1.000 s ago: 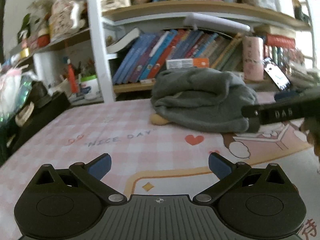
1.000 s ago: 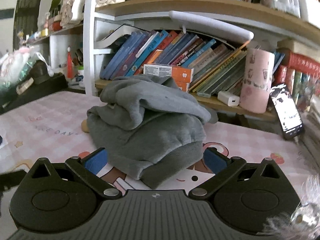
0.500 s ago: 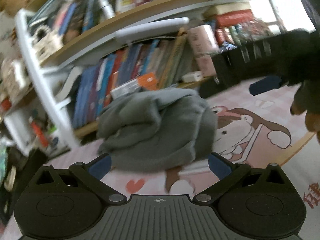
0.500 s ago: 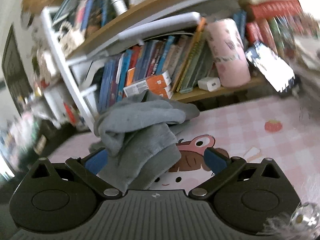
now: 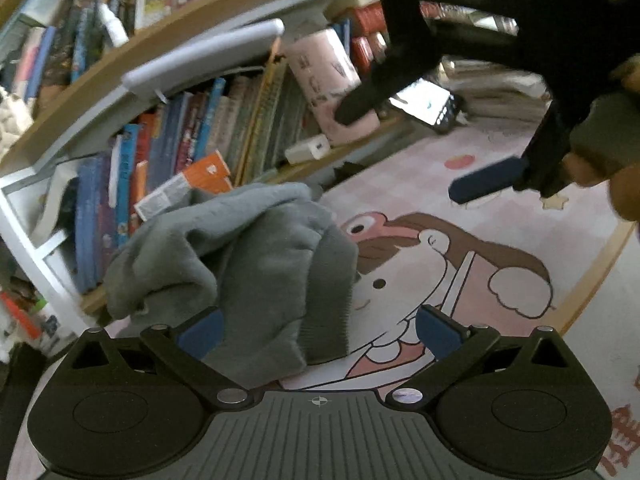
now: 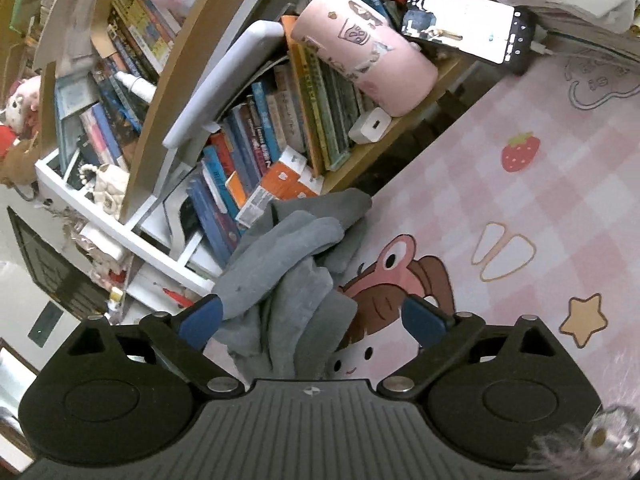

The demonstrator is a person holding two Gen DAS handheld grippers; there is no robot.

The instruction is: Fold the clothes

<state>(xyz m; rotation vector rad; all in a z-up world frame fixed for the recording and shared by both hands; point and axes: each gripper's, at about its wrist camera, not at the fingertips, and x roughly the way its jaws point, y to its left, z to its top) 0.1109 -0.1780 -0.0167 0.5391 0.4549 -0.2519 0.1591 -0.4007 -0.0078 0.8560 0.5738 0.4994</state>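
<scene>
Left wrist view is showing my left gripper (image 5: 318, 330) with its blue-padded fingers (image 5: 438, 330) spread wide apart, gripping nothing, and the bundled grey fleece garment (image 5: 256, 264) is sitting right in front of it, its lower folds hanging down just beside my left-hand pad. The garment is looking soft and thick, gathered into a lumpy heap of rolled folds with a ribbed hem edge showing on its right side. It is lying on the pink checked table mat printed with a cartoon girl (image 5: 460, 272), close against the foot of the white-framed wooden bookshelf packed with upright books (image 5: 208, 132). Higher in this view my right gripper (image 5: 400, 148) is hanging above the mat with its dark fingers parted and nothing between them. From the right wrist view, the right gripper (image 6: 312, 320) is tilting steeply, fingers standing apart, and the grey garment (image 6: 288, 280) is appearing as long overlapping rolls of fabric piled between the shelf and the cartoon print on the mat (image 6: 540, 208). On the shelf ledge behind it, a pink cylindrical tumbler with printed drawings (image 6: 364, 60) is standing beside a small white charger block (image 6: 370, 124), and a lit smartphone in a black case (image 6: 464, 24) is leaning near them.
</scene>
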